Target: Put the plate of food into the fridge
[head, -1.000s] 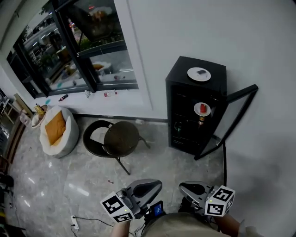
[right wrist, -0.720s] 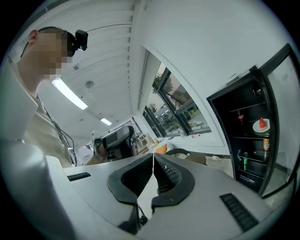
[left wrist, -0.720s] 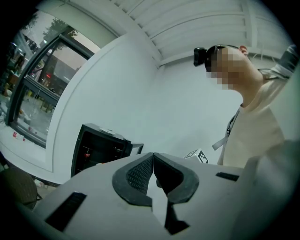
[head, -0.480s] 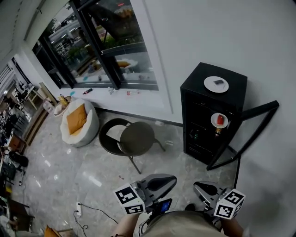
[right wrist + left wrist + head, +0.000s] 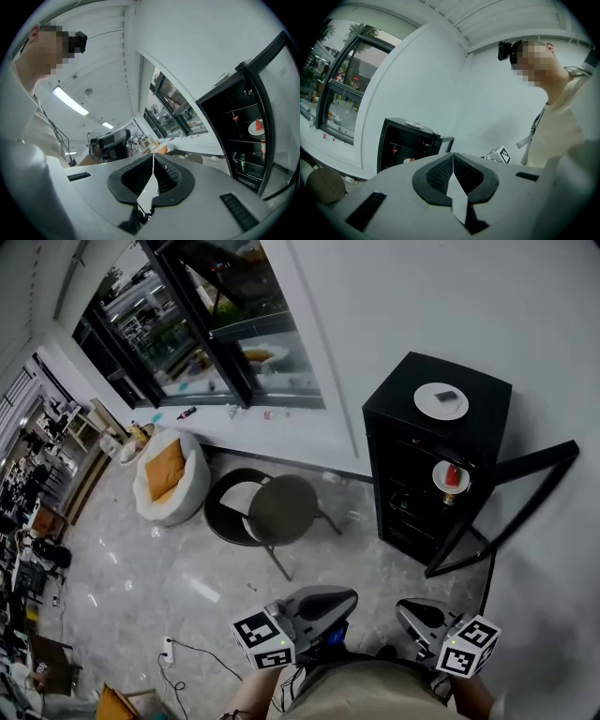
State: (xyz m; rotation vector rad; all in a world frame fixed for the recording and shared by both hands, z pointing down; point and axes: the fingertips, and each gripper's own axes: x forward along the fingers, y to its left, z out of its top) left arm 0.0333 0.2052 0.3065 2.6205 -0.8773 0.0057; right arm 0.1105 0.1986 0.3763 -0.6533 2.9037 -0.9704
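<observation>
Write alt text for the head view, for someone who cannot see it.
A black fridge stands open against a white wall, a plate of red food on a shelf inside and a second plate on top. Low in the picture, the person's left gripper and right gripper are both shut and empty. A round stool stands left of the fridge.

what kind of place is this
Probably a lounge corner of an office: a small black fridge with its door open, a round chair and a beanbag beside a big window.
</observation>
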